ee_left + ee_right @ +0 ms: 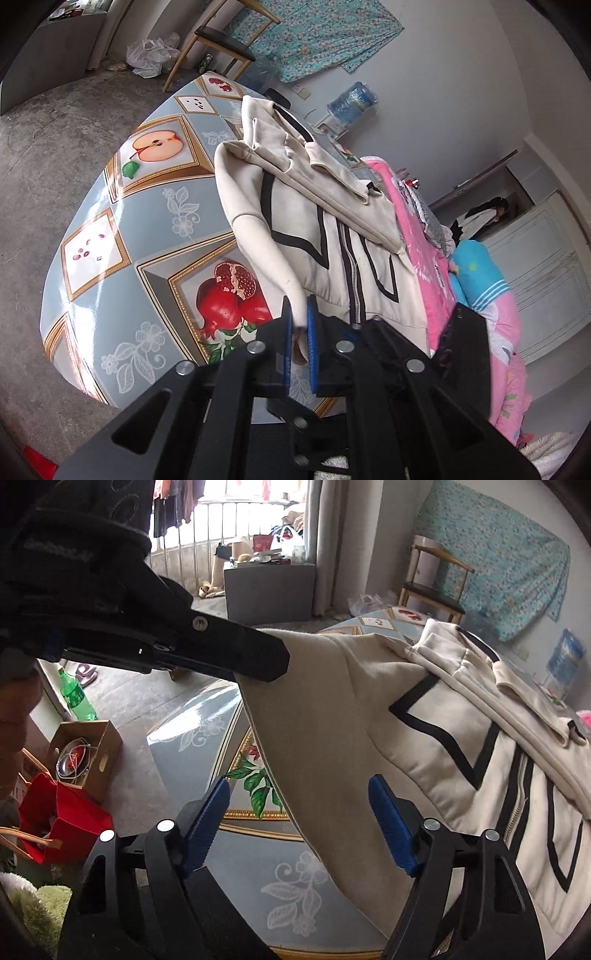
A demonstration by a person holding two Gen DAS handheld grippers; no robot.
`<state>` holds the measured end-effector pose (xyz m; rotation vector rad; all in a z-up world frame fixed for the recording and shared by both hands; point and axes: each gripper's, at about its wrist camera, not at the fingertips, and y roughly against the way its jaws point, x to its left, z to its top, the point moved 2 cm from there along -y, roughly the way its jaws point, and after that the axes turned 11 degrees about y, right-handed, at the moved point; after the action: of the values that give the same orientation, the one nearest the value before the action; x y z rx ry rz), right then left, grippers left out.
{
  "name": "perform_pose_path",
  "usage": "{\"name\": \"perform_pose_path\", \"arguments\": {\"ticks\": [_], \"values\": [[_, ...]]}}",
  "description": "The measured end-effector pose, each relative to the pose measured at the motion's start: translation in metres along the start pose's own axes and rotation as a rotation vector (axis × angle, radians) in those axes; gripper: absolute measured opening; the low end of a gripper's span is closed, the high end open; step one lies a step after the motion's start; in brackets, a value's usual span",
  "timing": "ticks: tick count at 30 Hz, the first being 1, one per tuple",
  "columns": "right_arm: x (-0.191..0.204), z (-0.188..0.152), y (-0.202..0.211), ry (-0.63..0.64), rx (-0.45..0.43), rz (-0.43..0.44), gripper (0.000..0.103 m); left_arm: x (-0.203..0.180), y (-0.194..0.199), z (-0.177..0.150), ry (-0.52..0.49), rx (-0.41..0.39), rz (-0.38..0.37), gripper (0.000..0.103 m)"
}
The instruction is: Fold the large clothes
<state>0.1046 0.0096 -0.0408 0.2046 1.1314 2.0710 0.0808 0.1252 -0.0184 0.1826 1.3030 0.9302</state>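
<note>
- Jacket [332, 236]: cream, black stripes, zip down the front. Lies on the table [122, 236], toward its far-right side as the left wrist view shows it.
- Long axis: runs away from the left camera, hem end nearest, collar/hood end [266, 122] farthest. Zip [354, 284] follows the same line.
- Folded parts of the jacket are stacked on the upper half, lying across the body at a slant.
- One corner of the jacket is lifted off the table; the cloth hangs from that point in a taut sheet, with patterned table showing beneath it in the right wrist view.
- Left gripper [300, 332]: blue pads clenched on a narrow fold of cream cloth, which runs up from the pads to the jacket. In the right wrist view the same gripper [258, 664] comes in from the upper left, its black tip at the raised corner.
- Right gripper [299, 823]: jaws apart, pads not pressing on anything. The hanging sheet of the jacket [332, 738] shows between and beyond the fingers; whether it touches either pad, cannot tell.
- Pink bedding [436, 258] lies just beside the jacket's right edge.
- Wooden chair [221, 40] stands beyond the table's far end.
</note>
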Motion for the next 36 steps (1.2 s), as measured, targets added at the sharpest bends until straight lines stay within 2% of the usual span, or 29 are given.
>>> {"name": "perform_pose_path", "arguments": {"ticks": [2,3,7,10,11,12,15,18,26,29,31,33,36], "values": [[-0.002,0.001,-0.005,-0.006,0.015,-0.041,0.048,0.001,-0.001,0.000,0.005,0.007,-0.008,0.007],[-0.004,0.001,-0.006,-0.017,0.020,-0.057,0.036,0.002,-0.001,0.000,0.008,0.010,-0.008,0.007],[-0.016,0.001,-0.003,-0.094,0.012,-0.030,0.011,0.009,-0.005,0.001,0.011,0.017,0.024,0.011],[-0.017,0.002,-0.001,-0.102,0.012,-0.030,0.007,0.010,-0.005,0.001,0.003,0.009,0.033,0.028],[-0.016,0.003,-0.002,-0.103,0.013,-0.028,0.007,0.011,-0.005,0.001,0.014,0.009,0.022,0.039],[-0.015,0.003,-0.002,-0.104,0.013,-0.027,0.007,0.013,-0.004,0.003,0.035,0.011,0.002,0.045],[-0.014,0.005,-0.003,-0.109,0.016,-0.027,0.007,0.025,-0.007,0.009,0.119,0.033,-0.058,0.050],[-0.013,0.005,-0.003,-0.117,0.017,-0.026,0.007,0.035,-0.013,0.013,0.163,0.049,-0.064,0.053],[-0.014,0.007,0.000,-0.149,0.009,-0.016,0.007,0.048,-0.041,0.020,0.300,0.141,-0.183,0.053],[-0.014,0.008,0.001,-0.156,0.006,-0.013,0.007,0.048,-0.050,0.025,0.309,0.141,-0.179,0.053],[-0.014,0.008,0.001,-0.156,0.006,-0.017,0.007,0.050,-0.053,0.028,0.312,0.103,-0.116,0.051],[-0.015,0.006,0.003,-0.165,0.001,-0.016,0.007,0.049,-0.058,0.027,0.293,0.101,-0.079,0.028],[-0.019,0.002,0.011,-0.200,-0.011,-0.002,0.011,0.043,-0.062,0.023,0.232,0.084,-0.002,0.014]]}}
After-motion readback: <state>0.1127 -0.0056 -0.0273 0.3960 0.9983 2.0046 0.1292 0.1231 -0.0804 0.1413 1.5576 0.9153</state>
